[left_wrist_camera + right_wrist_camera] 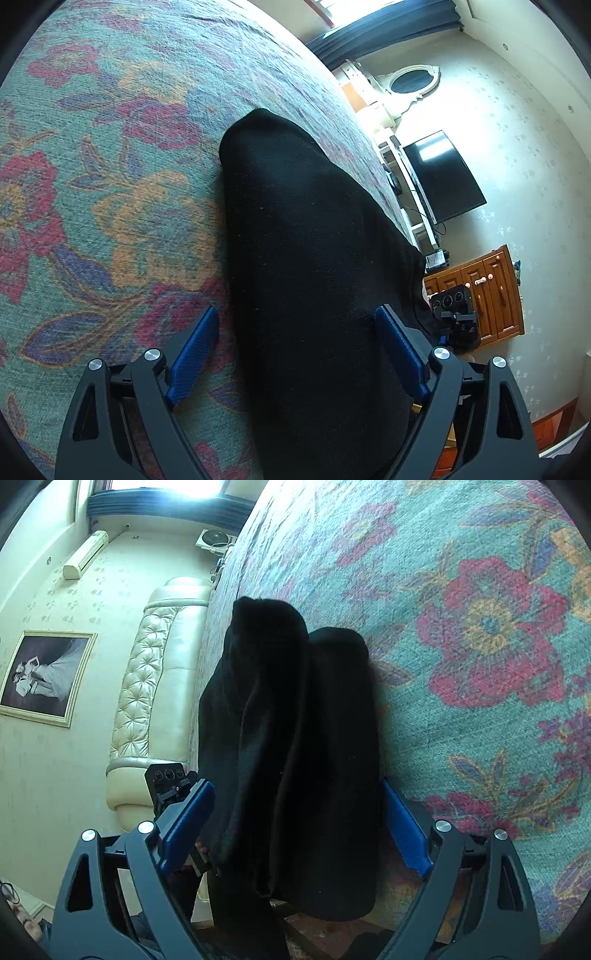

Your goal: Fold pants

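Black pants (306, 258) lie lengthwise on a floral bedspread (110, 184), near its right edge. My left gripper (297, 350) is open and straddles the near end of the cloth; its left pad (195, 354) stands just clear of the fabric. In the right wrist view the pants (295, 738) show as two folded layers lying side by side, with the near end hanging over the bed edge. My right gripper (295, 829) is open with the cloth between its blue pads, which do not squeeze it. Each gripper shows small in the other's view: the right one (456, 314), the left one (166, 779).
The bedspread (480, 701) fills most of both views. Beyond the bed edge stand a black TV (443, 177), a wooden cabinet (484, 295) and an oval mirror (412, 81). On the other side are a cream tufted headboard (155, 672) and a framed picture (44, 675).
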